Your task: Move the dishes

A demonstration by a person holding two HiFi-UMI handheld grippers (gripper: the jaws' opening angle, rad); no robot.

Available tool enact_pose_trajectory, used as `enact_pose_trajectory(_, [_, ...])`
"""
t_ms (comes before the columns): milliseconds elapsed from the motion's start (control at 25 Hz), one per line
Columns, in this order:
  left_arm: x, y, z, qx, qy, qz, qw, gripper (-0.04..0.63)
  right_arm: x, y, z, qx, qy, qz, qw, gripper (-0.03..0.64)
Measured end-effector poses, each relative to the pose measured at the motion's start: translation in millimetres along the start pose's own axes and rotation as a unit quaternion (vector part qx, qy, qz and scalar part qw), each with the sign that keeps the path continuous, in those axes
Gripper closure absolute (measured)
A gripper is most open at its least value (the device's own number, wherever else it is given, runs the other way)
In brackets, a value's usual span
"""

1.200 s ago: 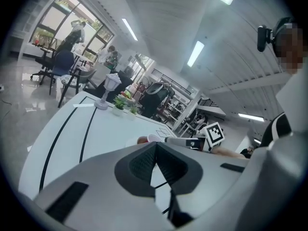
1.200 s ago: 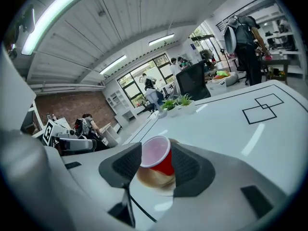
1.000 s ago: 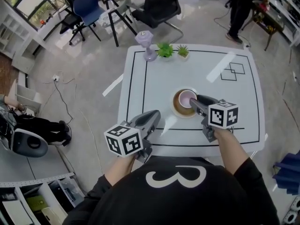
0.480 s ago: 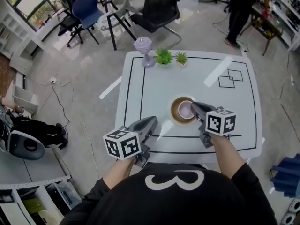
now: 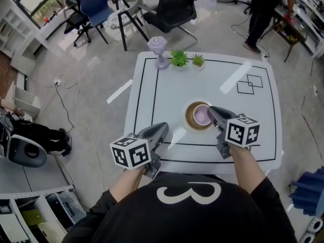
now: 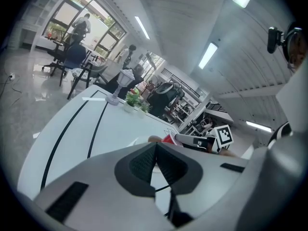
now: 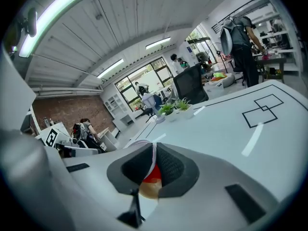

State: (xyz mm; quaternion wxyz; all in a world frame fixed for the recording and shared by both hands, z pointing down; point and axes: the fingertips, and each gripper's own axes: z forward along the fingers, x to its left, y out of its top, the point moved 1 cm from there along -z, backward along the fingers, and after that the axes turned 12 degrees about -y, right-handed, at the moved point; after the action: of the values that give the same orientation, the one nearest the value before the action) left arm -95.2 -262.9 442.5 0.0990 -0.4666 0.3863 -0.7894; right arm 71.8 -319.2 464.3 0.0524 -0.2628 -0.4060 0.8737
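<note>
On the white table (image 5: 172, 92) lies a brown plate (image 5: 190, 116), and a cup (image 5: 202, 117) with a pale pink inside stands in it. My right gripper (image 5: 212, 113) is shut on the cup's right rim. In the right gripper view the thin rim sits between the pads (image 7: 168, 165), with the cup's red wall (image 7: 152, 173) and the plate (image 7: 148, 190) below. My left gripper (image 5: 161, 130) is shut and empty over the table's front left. The left gripper (image 6: 156, 158) looks across the table at the red cup (image 6: 168, 138).
A lilac goblet-shaped vase (image 5: 158, 49) and two small potted plants (image 5: 178, 58) (image 5: 198, 59) stand along the far edge. Black square outlines (image 5: 250, 83) mark the far right of the table. Chairs (image 5: 174, 6) and a standing person (image 5: 260, 9) are beyond the table.
The right gripper keeps its hold on the cup in the plate. The head view has shifted a little; the left gripper stays about where it was.
</note>
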Motion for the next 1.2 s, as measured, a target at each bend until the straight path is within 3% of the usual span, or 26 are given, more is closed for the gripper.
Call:
enact_pose_trajectory(320, [3.1,-2.8,-28.7,-0.031,0.016,-0.004,0.9994,0.592,42.9,12.2,-20.7,-0.026,0.04,-0.014,0.999,0.581])
enact_pose_trajectory(720, [5.0,-15.4,-87.2,-0.071,0.061,-0.02,0.9954,0.592,102.1,-7.1,-8.6,-0.012,0.088,-0.039,0.995,0.581])
enact_pose_trajectory(1200, [8.7,-29.7,-129.2,-0.104,0.102,-0.036,0.9887,0.592,127.6,-27.0,66.4,0.024,0.061,-0.042,0.997,0.58])
